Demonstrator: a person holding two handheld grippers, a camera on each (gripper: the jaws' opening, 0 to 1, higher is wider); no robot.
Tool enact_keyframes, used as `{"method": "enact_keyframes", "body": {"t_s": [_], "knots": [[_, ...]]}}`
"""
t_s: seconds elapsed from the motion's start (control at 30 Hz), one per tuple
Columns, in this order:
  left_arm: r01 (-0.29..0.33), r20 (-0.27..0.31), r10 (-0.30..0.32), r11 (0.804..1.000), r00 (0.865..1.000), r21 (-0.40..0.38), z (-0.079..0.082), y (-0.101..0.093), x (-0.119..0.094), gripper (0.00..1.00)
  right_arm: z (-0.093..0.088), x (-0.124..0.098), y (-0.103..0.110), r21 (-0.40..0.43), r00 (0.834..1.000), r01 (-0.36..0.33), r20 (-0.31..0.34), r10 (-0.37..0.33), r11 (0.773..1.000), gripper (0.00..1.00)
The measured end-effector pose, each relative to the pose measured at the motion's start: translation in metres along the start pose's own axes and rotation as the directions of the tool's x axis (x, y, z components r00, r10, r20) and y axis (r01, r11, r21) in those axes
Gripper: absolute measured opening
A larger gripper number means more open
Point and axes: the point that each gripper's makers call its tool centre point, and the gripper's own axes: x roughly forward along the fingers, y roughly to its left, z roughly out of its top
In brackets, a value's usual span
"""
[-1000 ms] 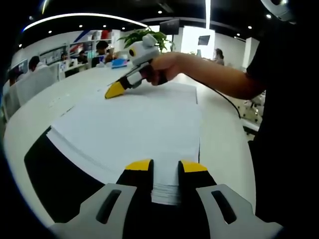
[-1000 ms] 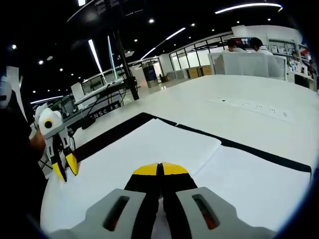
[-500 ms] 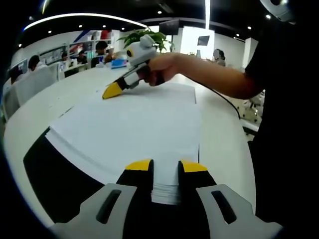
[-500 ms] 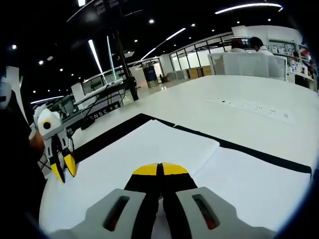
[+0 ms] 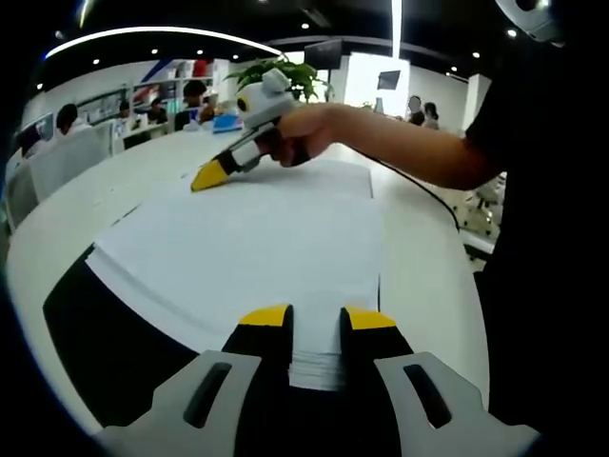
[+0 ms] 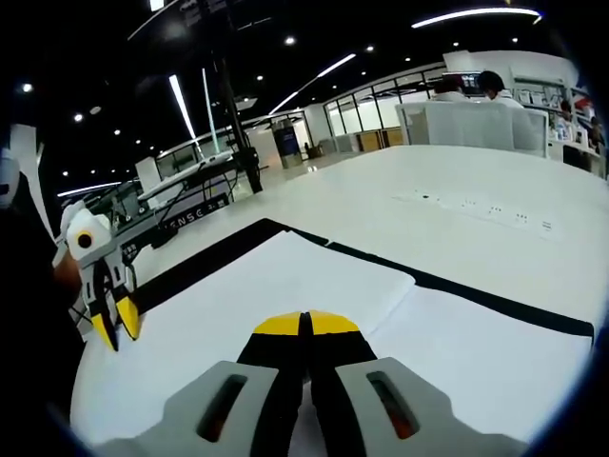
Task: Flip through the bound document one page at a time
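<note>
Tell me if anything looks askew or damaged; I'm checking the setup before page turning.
Nothing stands out. The white bound document lies flat on its black cover on the white table, left claw open astride its near edge, right claw shut above it.

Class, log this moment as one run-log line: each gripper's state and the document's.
left gripper: open astride page stack edge | right gripper: shut over page | bound document: flat on table

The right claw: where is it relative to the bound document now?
In the left gripper view, the right claw sits shut at the far left corner of the bound document, below the potted plant.
</note>
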Motion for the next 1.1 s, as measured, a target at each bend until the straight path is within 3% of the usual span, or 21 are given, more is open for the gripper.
{"method": "enact_keyframes", "body": {"t_s": [0.4,1.1], "knots": [[0.011,0.008,-0.011,1.000,1.000,0.005,0.001,0.000,0.001,0.22,0.001,0.001,-0.003,0.006,1.000,-0.005,0.002,0.005,1.000,0.02],[0.018,0.001,-0.018,0.999,1.000,0.031,0.001,-0.001,0.002,0.23,0.010,0.013,-0.028,0.036,1.000,0.025,0.016,-0.025,0.999,0.02]]}}
